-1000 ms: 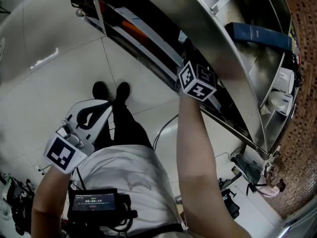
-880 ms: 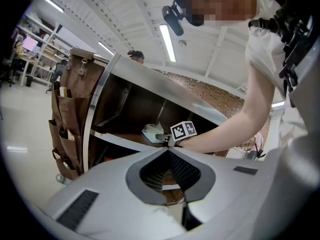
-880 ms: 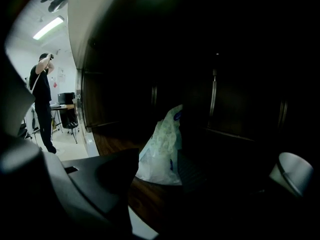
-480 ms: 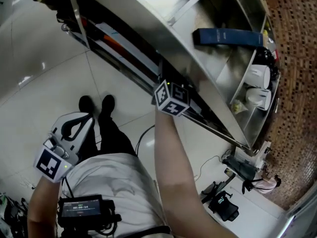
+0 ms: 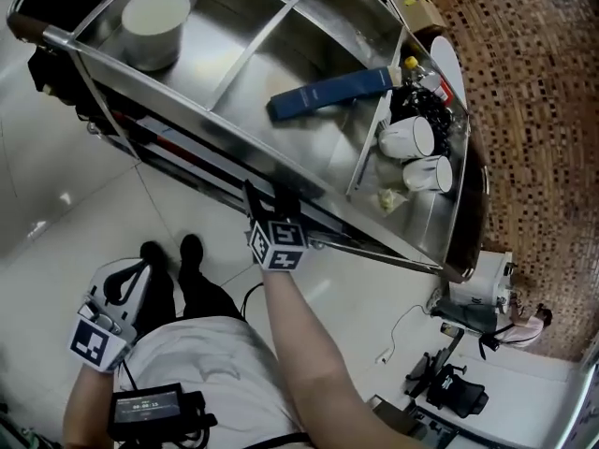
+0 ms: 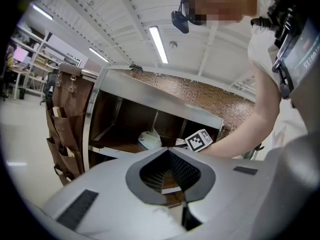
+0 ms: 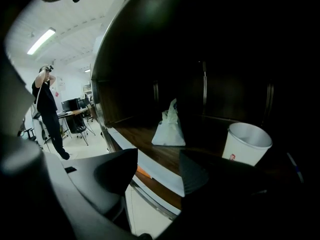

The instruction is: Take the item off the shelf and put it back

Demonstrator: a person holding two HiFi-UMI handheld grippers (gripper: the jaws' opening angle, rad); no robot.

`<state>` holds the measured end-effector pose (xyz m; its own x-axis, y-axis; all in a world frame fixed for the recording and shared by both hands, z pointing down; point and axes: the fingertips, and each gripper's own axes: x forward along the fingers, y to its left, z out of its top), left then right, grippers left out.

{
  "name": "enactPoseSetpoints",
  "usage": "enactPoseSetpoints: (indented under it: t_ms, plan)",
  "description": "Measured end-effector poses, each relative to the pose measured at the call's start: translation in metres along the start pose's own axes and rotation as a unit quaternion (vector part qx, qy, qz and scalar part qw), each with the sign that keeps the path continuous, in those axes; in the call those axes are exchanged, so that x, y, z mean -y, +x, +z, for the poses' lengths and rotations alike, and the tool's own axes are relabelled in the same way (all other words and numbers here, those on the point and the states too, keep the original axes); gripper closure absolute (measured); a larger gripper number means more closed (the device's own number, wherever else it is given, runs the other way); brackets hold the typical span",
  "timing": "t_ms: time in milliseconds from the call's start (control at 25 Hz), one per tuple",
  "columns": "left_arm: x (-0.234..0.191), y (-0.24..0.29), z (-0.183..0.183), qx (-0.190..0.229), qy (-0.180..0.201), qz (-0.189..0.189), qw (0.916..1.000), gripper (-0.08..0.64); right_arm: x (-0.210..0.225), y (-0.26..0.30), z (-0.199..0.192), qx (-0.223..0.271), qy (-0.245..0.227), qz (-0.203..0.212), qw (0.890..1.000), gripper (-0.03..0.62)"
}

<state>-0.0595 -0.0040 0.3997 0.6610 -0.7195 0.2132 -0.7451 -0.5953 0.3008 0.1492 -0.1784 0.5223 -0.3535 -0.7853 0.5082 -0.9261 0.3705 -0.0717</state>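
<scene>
In the right gripper view my right gripper (image 7: pixel 157 173) is open with nothing between its fingers; its jaws have just been opening. It faces a dark wooden shelf board (image 7: pixel 150 154). On the board stand a white bag (image 7: pixel 169 126) and a white paper cup (image 7: pixel 246 144), both beyond the fingertips and untouched. From the head view its marker cube (image 5: pixel 276 243) sits at the steel shelf's front edge (image 5: pixel 309 209). My left gripper (image 5: pixel 140 269) hangs low beside my body, shut and empty. The left gripper view also shows the white bag (image 6: pixel 149 140).
The shelf's top tray holds a white mug (image 5: pixel 154 17), a blue book (image 5: pixel 328 92) and two white cups lying on their sides (image 5: pixel 412 138). A brown hanging organiser (image 6: pixel 65 119) is at the shelf's left end. Cables and gear (image 5: pixel 449 386) lie on the floor at the right. A person (image 7: pixel 47 109) stands far off.
The right gripper has drawn back from under the shelf to its front edge. The head view has swung so the shelf's top tray now shows. The left gripper stays low.
</scene>
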Motion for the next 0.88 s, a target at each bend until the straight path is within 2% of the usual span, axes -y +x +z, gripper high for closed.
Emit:
enactPoseSetpoints:
  t_ms: [80, 120, 200, 280, 480, 640, 800, 880]
  plan:
    - [-0.003, -0.002, 0.007, 0.001, 0.007, 0.005, 1.0, 0.552, -0.006, -0.009, 0.0, -0.003, -0.003, 0.016, 1.0, 0.373]
    - [-0.003, -0.003, 0.011, 0.001, 0.009, 0.007, 0.9999, 0.552, -0.008, -0.014, 0.002, -0.003, -0.006, 0.024, 1.0, 0.375]
    - [-0.003, -0.005, 0.019, 0.001, 0.015, 0.009, 0.9998, 0.552, -0.013, -0.025, 0.005, 0.0, -0.016, 0.035, 0.999, 0.462]
    - [-0.004, -0.006, 0.027, -0.001, 0.026, 0.009, 0.9996, 0.552, -0.022, -0.033, 0.008, 0.003, -0.022, 0.05, 0.998, 0.505]
    - [-0.005, -0.015, 0.046, -0.011, 0.062, 0.009, 0.998, 0.552, -0.069, -0.051, 0.019, 0.025, -0.007, 0.12, 0.992, 0.523]
    - [-0.001, -0.01, 0.054, -0.009, 0.052, 0.007, 0.9986, 0.552, -0.093, -0.066, 0.049, 0.043, -0.031, 0.171, 0.984, 0.529]
    - [0.003, -0.009, 0.059, -0.006, 0.045, 0.003, 0.999, 0.552, -0.123, -0.086, 0.083, 0.064, -0.055, 0.226, 0.971, 0.529]
    - [0.0, -0.015, 0.066, -0.009, 0.047, 0.005, 0.9988, 0.552, -0.146, -0.097, 0.098, 0.074, -0.051, 0.256, 0.963, 0.529]
